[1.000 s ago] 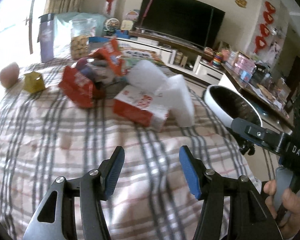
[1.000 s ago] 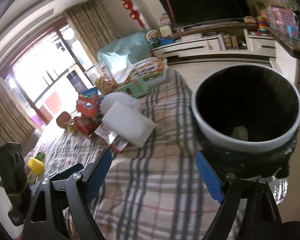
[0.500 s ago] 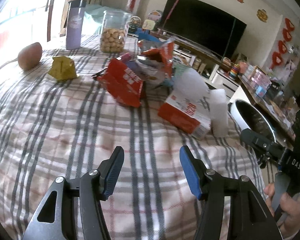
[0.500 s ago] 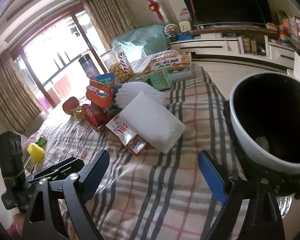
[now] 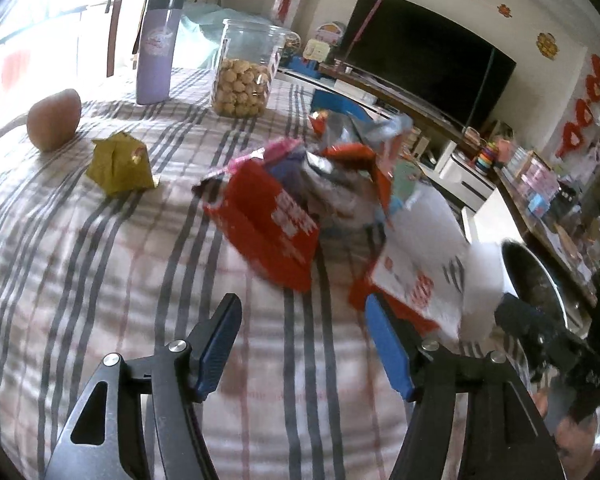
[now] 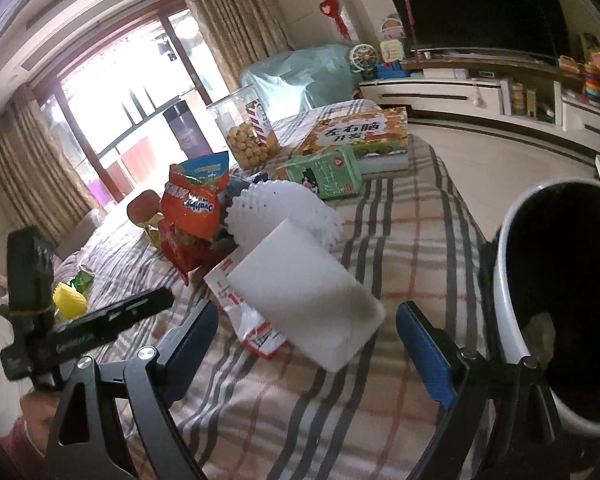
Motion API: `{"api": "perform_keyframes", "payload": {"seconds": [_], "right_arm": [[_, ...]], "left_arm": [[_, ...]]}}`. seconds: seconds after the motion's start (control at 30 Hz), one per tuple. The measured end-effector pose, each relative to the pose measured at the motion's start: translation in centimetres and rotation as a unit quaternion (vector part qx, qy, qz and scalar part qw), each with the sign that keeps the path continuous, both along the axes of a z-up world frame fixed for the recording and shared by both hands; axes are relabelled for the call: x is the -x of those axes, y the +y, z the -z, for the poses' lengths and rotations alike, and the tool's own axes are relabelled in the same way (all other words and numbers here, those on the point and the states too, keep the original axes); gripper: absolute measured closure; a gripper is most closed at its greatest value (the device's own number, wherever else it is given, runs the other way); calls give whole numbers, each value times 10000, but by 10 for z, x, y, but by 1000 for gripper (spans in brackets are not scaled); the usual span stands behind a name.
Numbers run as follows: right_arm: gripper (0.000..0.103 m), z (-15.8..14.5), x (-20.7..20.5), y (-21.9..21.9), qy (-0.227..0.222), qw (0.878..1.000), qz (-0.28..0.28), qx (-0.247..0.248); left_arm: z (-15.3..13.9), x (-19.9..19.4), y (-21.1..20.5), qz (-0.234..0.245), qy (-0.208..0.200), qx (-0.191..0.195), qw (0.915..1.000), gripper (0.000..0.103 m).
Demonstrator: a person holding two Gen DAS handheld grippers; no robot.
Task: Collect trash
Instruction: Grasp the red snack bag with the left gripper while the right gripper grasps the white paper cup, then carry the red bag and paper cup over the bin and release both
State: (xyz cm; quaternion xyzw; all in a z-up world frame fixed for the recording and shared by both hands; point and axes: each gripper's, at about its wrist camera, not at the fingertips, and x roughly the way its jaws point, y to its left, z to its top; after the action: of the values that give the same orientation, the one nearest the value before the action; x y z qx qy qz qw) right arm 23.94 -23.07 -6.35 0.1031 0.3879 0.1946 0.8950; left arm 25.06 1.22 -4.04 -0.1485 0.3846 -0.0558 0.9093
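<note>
Left claw [image 5: 302, 344] opening, nearer blurred wrappers [image 5: 276, 216]

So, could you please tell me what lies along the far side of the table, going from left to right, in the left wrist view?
Brownish round fruit → yellow folded wrapper → purple tumbler → clear jar of biscuits.

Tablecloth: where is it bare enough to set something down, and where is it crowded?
Bare plaid tablecloth lies just ahead of both open grippers, and between the yellow packet and the red snack bag. The middle is crowded: snack bags, white foam sheet, boxes, cookie jar. The bin borders the table's edge.
</note>
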Motion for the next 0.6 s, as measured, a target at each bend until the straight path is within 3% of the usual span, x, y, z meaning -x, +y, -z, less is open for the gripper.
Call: {"api": "perform_keyframes", "payload": {"seconds": [0.17,0.27,0.33,0.43,0.6], "right_arm": [[11,0,-12,5,-57,9999,-151,45],[14,3,-15,7,-55,9997,-218,77],[26,6,-15,8,3,9996,-273,27],[29,7,-12,8,15,9997,-245,6],[31,4,1,7,-14,9998,-209,-46]], "left_arm": [[6,-25,1,-104,64,-28,9999,39],[12,-30,3,-143,84,-46,9999,45],[16,-33,5,-110,139,-2,9998,70],[22,-33,10,-90,199,62,9997,91],[16,-18,13,-79,29,30,10000,100]]}}
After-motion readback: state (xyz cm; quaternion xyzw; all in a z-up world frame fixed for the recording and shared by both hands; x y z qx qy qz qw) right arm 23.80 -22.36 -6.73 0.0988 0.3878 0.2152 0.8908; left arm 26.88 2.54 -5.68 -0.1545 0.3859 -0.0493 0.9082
